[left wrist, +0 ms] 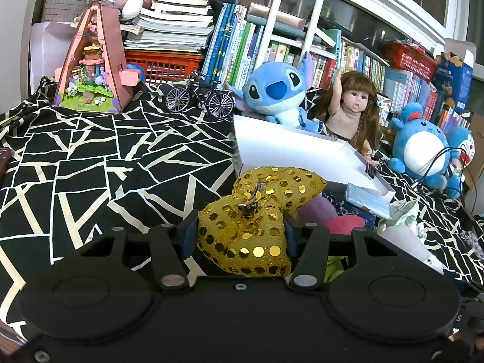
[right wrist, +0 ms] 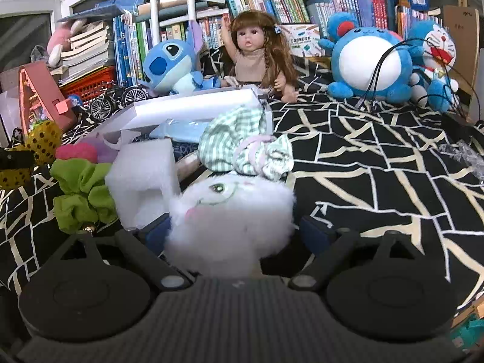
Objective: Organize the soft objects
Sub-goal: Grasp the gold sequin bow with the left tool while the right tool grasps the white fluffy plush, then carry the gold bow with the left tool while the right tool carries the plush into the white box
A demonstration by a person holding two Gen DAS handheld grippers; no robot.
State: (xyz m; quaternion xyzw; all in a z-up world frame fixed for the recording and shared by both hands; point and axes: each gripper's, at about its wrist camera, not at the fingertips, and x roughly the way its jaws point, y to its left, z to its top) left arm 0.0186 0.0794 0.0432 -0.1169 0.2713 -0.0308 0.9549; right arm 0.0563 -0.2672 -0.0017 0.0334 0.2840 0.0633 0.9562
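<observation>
Bright even indoor light, fisheye-bent edges, sharp focus.

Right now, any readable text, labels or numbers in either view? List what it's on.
None reads cleanly.
Book spines on the shelf: print too small and blurred.
White carton behind the doll: Chinese print, too blurred to quote.
Blue box: yellow lettering, unreadable.
Cardboard panel: small dark marks, unreadable.

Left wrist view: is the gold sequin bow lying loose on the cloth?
No, the gold sequin bow is clamped between the fingers of the left hand-held gripper.
</observation>
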